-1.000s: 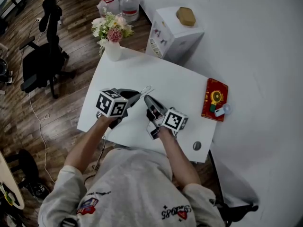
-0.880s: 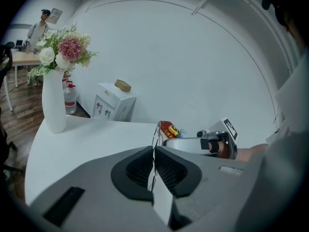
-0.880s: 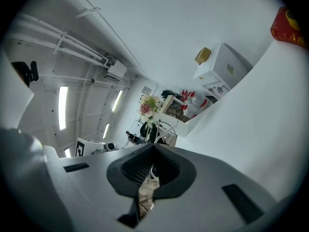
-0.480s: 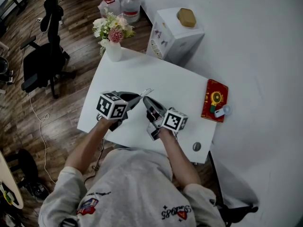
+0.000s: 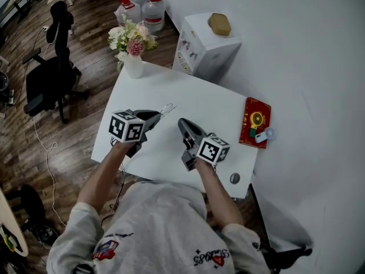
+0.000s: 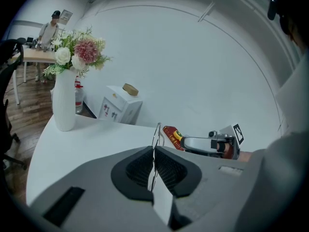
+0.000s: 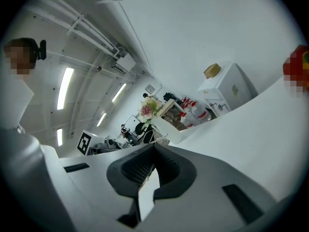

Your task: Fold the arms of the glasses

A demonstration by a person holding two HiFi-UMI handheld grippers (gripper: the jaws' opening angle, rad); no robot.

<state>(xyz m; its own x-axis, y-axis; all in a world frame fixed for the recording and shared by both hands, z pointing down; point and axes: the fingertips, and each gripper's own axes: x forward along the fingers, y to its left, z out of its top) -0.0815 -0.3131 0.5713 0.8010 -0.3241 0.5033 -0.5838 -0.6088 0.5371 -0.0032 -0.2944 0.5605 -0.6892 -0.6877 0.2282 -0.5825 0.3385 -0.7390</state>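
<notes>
Thin wire-framed glasses (image 5: 167, 108) stick out from the tip of my left gripper (image 5: 155, 115), held just above the white table (image 5: 199, 96). In the left gripper view the frame (image 6: 156, 132) runs edge-on between the pads, and the left gripper (image 6: 153, 151) is shut on it. My right gripper (image 5: 182, 122) is to the right of the glasses, a short gap away, and is shut with nothing between its jaws. In the right gripper view the shut right gripper (image 7: 153, 146) points toward the left gripper's marker cube (image 7: 84, 141).
A white vase of flowers (image 5: 134, 61) stands at the table's far left corner. A red book (image 5: 254, 123) lies at the right edge and a small round object (image 5: 235, 178) near the front right corner. Beyond the table are a white box (image 5: 205, 39), water bottles (image 5: 145, 7) and an office chair (image 5: 48, 79).
The two gripper tips have drawn apart: the left one has shifted a little left with the glasses, and the right one has rolled slightly and no longer sits against the frame.
</notes>
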